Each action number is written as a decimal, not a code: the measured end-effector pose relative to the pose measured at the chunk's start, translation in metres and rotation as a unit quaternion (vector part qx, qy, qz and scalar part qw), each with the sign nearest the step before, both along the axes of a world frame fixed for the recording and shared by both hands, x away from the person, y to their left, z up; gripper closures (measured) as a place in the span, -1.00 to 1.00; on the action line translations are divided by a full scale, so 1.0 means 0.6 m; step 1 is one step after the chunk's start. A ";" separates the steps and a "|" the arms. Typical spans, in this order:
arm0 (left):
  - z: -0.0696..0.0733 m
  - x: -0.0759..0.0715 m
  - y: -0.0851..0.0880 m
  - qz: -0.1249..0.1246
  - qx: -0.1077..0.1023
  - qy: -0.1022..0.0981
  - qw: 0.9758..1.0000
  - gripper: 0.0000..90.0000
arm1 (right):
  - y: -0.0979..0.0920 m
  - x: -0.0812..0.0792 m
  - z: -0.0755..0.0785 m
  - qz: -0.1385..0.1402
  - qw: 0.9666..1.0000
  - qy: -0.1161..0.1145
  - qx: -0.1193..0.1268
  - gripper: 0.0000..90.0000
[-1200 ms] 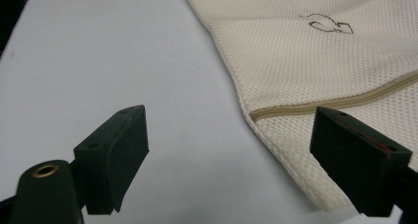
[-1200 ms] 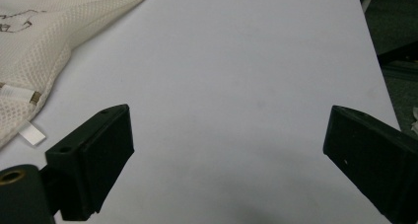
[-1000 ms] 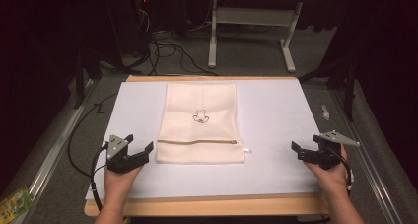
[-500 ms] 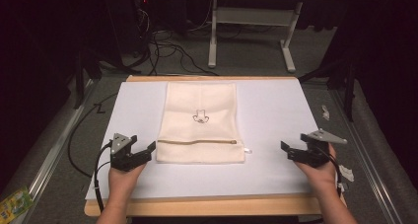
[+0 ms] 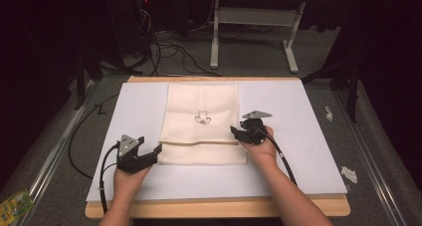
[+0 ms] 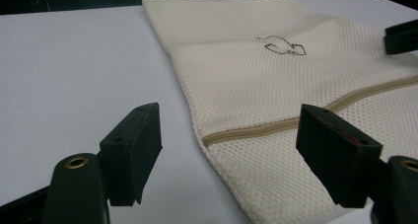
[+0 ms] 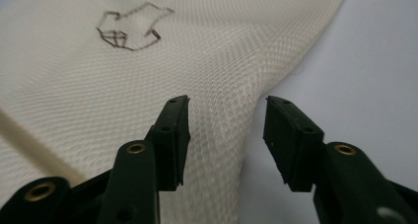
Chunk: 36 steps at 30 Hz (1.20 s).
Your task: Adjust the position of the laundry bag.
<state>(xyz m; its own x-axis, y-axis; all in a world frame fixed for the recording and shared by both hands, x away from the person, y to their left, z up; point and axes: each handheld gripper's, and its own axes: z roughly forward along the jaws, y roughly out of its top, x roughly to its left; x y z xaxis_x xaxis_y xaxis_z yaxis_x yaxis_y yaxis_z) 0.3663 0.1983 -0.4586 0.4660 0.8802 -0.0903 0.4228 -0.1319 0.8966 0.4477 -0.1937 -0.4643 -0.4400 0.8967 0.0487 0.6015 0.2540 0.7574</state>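
Mesh bag [image 5: 201,124]: a cream zip bag is laid flat near the middle of the white table sheet [image 5: 308,151], its printed mark [image 5: 201,118] at its centre, its tan zip [image 6: 305,119] run across the near part
Left gripper [image 5: 149,156]: held at the bag's near left corner, just beside the cloth; jaws stand apart, with the corner and the zip end seen between them in the left gripper view, pads not pressed on it
Right gripper [image 5: 235,132]: set at the bag's right edge, level with the zip; its jaws have just been closing and are seen part-closed, still apart, with a raised fold of the mesh edge [image 7: 231,115] between them; no pinch can be made out
Hands: both come in from the near side
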 end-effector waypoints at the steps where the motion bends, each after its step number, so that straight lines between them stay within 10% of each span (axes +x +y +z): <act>1: 0.000 0.000 0.000 0.000 0.000 0.000 1.000 -0.42 | 0.000 0.000 0.000 0.000 1.000 0.000 0.000 0.22; 5: -0.001 0.000 -0.001 -0.002 0.003 -0.005 1.000 -0.42 | 0.017 0.017 -0.020 -0.008 0.999 0.029 -0.035 0.53; 6: -0.001 0.000 -0.001 -0.004 0.003 -0.005 1.000 -0.42 | 0.015 0.014 -0.017 0.003 0.999 0.029 -0.040 0.95; 9: -0.001 0.001 0.000 -0.003 0.004 -0.005 1.000 -0.42 | 0.001 0.005 -0.010 0.009 0.999 0.025 -0.041 0.97; 23: 0.005 -0.003 -0.032 -0.033 0.009 0.003 0.999 -0.40 | -0.166 -0.089 0.003 -0.007 0.999 0.035 -0.029 0.95; 29: 0.003 -0.014 -0.085 -0.065 0.032 0.002 0.997 -0.42 | -0.215 -0.127 0.002 -0.026 0.999 0.026 -0.036 0.84; 32: -0.003 -0.019 -0.141 -0.110 0.039 0.020 0.993 -0.37 | -0.226 -0.137 0.008 -0.043 0.999 0.007 -0.018 0.35; 36: -0.010 -0.002 -0.188 -0.130 0.023 0.054 0.990 -0.12 | -0.239 -0.175 0.041 -0.046 0.999 -0.016 -0.002 0.26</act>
<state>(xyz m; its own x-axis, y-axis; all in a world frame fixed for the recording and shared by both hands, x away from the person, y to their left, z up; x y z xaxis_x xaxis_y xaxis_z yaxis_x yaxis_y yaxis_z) 0.3653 0.0853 -0.4647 0.6671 0.7362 -0.1141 0.4622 -0.2888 0.8385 0.3428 -0.3368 -0.4399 -0.3571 0.9335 0.0313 0.5975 0.2025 0.7759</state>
